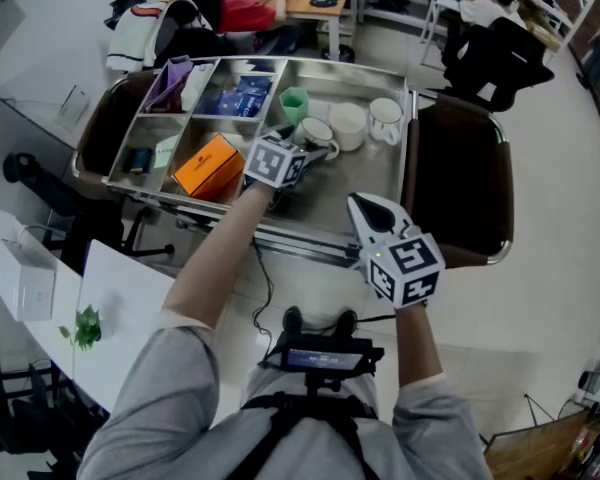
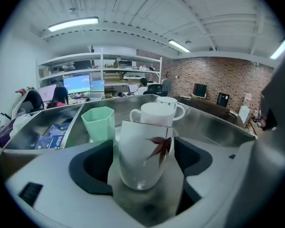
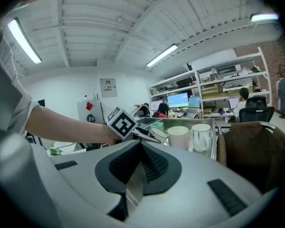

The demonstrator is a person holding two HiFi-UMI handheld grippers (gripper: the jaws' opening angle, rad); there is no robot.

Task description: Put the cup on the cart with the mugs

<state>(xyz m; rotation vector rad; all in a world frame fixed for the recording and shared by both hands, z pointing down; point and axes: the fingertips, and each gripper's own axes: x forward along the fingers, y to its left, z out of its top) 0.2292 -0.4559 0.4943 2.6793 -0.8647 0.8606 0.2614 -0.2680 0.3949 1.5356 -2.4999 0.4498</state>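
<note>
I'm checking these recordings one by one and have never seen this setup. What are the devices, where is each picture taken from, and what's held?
No robot here: a person holds a two-fingered gripper in each hand. The head view looks down from a camera on the person's head; the other two come from cameras riding on each gripper. The left gripper has its fingers closed on a white leaf-print cup, over a steel cart. On the cart stand two white mugs and a green cup; an orange box lies in a compartment. The right gripper is nearer the person, fingers together, nothing between them.
</note>
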